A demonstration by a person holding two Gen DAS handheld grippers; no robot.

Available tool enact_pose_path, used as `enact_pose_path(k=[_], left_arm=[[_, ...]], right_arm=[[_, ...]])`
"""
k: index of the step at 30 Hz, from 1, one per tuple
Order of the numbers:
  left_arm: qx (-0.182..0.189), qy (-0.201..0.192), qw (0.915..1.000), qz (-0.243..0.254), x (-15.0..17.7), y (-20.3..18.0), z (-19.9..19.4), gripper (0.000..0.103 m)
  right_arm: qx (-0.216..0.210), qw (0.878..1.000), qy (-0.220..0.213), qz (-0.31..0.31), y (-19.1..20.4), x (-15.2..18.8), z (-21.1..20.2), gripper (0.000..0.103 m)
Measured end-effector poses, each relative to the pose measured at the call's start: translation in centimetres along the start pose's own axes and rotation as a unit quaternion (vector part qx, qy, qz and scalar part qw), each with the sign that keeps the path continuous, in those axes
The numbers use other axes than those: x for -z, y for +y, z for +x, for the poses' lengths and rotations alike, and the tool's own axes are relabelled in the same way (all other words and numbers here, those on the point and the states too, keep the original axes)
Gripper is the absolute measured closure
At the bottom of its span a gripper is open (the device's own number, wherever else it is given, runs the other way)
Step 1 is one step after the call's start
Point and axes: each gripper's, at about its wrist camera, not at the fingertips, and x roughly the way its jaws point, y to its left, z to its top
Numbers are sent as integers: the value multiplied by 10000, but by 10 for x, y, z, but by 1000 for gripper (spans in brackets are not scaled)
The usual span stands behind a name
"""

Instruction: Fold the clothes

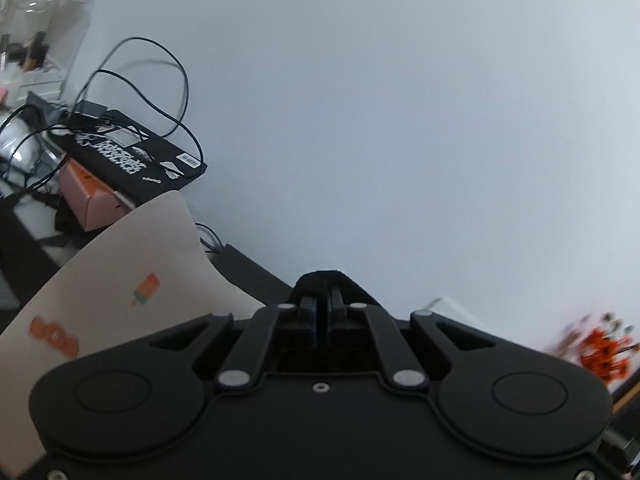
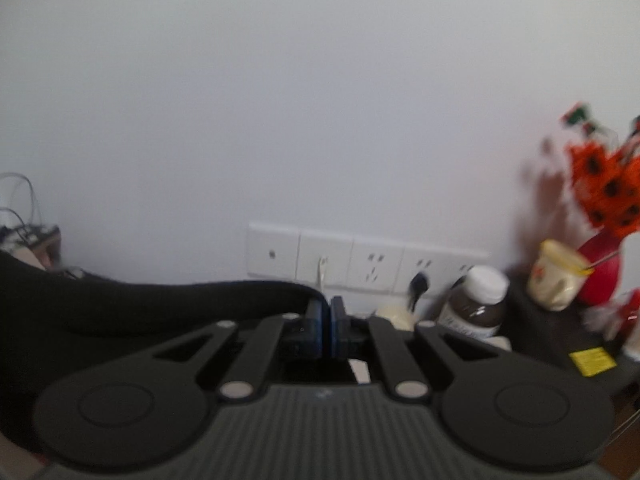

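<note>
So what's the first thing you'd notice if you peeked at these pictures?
Probably the bright orange flowers in a red vase at the far right, against the plain white wall. Next, both grippers pinching black cloth: the right gripper holds an edge trailing off to its left, and the left gripper holds a bunched bit. Tangled black cables loop over a black box at the left.

Dark tabletop point(image 2: 560, 332) runs along white wall. On it: brown jar with white lid point(image 2: 478, 304), cream lidded cup point(image 2: 558, 280), red vase point(image 2: 600, 270) of orange flowers, yellow sticker point(image 2: 592, 361). Far-left clutter too blurred.
</note>
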Motion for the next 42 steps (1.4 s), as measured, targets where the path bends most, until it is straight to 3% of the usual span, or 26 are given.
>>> enact_pose_path(k=[3,4,5,6,7,9,12,14,19,22,24,30,32,34,36,42], left_arm=[[-337,107,9992,177,-1,-5,63,94],[-457,299,9981,294,0,-8,85,90],[-577,490,9963,411,0,-11,107,71],[-730,681,9941,429,1,-12,124,56],[-875,783,9924,367,2,-12,132,54],[-912,864,9917,280,3,-9,134,51],[-835,1050,9907,219,8,1,122,46],[-816,1283,9882,190,16,8,110,46],[-842,1743,9809,-209,46,35,69,45],[-960,1840,9761,-649,64,56,42,44],[-1036,1939,9714,-898,71,73,34,43],[-1144,2021,9606,-1530,87,107,24,42],[-1114,1922,9597,-1723,92,112,23,43],[-1064,1855,9580,-1909,96,115,24,42],[-982,1875,9552,-2071,101,113,30,42],[-904,2044,9514,-2119,120,100,51,44]], right_arm=[[108,9994,312,56,-3,4,59,98],[188,9987,463,51,-3,6,79,93],[274,9978,605,16,-2,8,94,88],[312,9971,686,-50,0,13,102,71],[351,9964,767,-117,2,17,109,62],[289,9952,890,-278,7,27,113,60],[-222,9935,1034,-427,21,46,93,59],[-936,9859,1313,-451,40,61,70,59],[-2493,9421,1941,-1124,107,114,14,56],[-2960,9194,2185,-1393,152,146,-9,56],[-3070,9144,2128,-1560,177,161,-18,56],[-2845,9115,2133,-2066,225,184,-15,57],[-2581,9158,2190,-2161,234,188,-6,69],[-2355,9252,2169,-2036,232,184,-2,83],[-2291,9306,2173,-1849,228,178,-4,90],[-2655,9361,1826,-1413,195,153,-33,91]])
